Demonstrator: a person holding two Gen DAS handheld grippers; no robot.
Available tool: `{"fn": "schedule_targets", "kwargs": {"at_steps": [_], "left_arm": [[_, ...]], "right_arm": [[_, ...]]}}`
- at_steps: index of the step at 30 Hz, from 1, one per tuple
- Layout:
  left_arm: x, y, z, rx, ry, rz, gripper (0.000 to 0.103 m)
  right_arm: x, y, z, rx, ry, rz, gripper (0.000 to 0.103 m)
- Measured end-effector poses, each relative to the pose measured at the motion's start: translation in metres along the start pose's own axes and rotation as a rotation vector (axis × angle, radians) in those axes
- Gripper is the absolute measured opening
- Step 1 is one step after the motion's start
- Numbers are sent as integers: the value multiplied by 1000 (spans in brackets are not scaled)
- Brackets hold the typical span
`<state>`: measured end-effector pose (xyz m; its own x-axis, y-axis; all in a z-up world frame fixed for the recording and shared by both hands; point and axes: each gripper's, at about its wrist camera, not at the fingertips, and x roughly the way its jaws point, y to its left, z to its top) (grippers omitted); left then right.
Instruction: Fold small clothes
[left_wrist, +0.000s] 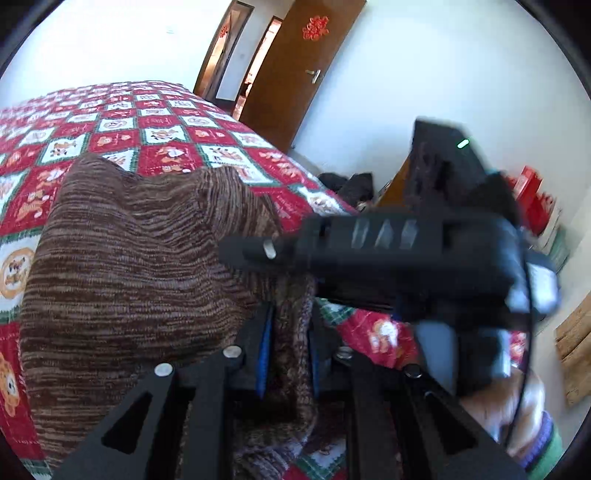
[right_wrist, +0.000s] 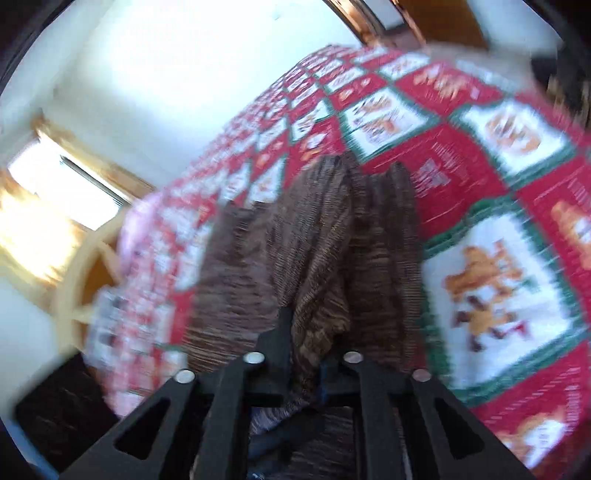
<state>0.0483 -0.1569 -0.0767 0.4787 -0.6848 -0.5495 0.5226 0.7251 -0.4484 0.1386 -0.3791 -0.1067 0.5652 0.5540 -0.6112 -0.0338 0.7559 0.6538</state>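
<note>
Black linkage arms fill the six o'clock edge of both views. Between the left tongs (left_wrist: 290, 343), brown striped knit fabric is pinched, the blue-lined fingers (left_wrist: 263, 354) being closed on a bunched edge of the sweater (left_wrist: 140, 258). From there the sweater is spread toward ten o'clock over the bed (left_wrist: 155, 122), which is covered by a red, white and green checked quilt. The right tongs (right_wrist: 306, 354) are likewise seen clamped on a fold of the sweater (right_wrist: 295, 240), which runs toward twelve o'clock across the quilt (right_wrist: 498, 288). The right device is visible at three o'clock in the left view, blurred. A brown door (left_wrist: 295, 74) is seen at twelve o'clock.
</note>
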Motion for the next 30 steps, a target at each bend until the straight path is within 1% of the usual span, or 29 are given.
{"fn": "schedule_targets", "kwargs": {"at_steps": [2, 4, 8, 9, 10, 11, 12, 13, 14, 16, 19, 20, 21, 22, 23, 24, 25, 26, 27, 28, 29, 30], "left_arm": [[-5, 2, -1, -24, -16, -27, 18], [-6, -1, 0, -23, -24, -38, 18], [-1, -7, -3, -8, -8, -45, 18], [1, -7, -4, -6, -6, -48, 14], [1, -7, -5, -3, -4, -45, 14], [3, -10, -6, 11, 5, -37, 14], [5, -9, -6, 17, 12, -30, 14], [6, -9, -6, 15, 19, -31, 14], [7, -7, -6, 6, 23, -39, 14], [12, -2, -4, -5, 33, -48, 14], [14, -1, -4, -10, 39, -78, 14], [15, -4, -4, 5, 43, -91, 14], [17, -9, -4, 24, 55, -100, 14], [19, -12, -5, 38, 68, -104, 14], [22, -17, -6, 54, 87, -110, 14], [24, -18, -6, 58, 98, -114, 14], [24, -20, -6, 61, 108, -117, 14], [22, -22, -6, 64, 114, -124, 14], [19, -23, -7, 72, 120, -130, 14], [14, -24, -7, 81, 122, -135, 14], [6, -24, -8, 99, 122, -146, 14], [1, -23, -7, 111, 121, -152, 14]], "right_arm": [[2, -7, 8, 69, 5, 95, 47], [6, -11, 19, 98, 11, 140, 48], [21, -20, 39, 158, 17, 187, 48], [25, -23, 43, 177, 20, 206, 48], [29, -25, 47, 186, 23, 219, 48], [32, -26, 50, 185, 21, 220, 44], [34, -25, 51, 176, 20, 214, 26], [36, -21, 53, 154, 19, 193, 13], [34, -16, 54, 111, 13, 155, 8], [23, 1, 53, -8, -25, 87, 8], [-10, 36, 43, -219, -122, 58, 8], [-23, 45, 37, -292, -163, 44, 8], [-31, 50, 33, -343, -188, 14, 8], [-32, 52, 30, -381, -190, -46, 8], [-26, 48, 35, -386, -167, -90, 8], [-19, 39, 38, -367, -128, -108, 9], [-6, 23, 42, -315, -70, -118, 9], [0, 14, 40, -277, -41, -141, 10], [8, -3, 41, -220, -9, -182, 21], [7, -19, 40, -147, -15, -172, 25], [2, -26, 40, -99, -38, -142, 26], [-8, -31, 39, -38, -67, -139, 28]]}}
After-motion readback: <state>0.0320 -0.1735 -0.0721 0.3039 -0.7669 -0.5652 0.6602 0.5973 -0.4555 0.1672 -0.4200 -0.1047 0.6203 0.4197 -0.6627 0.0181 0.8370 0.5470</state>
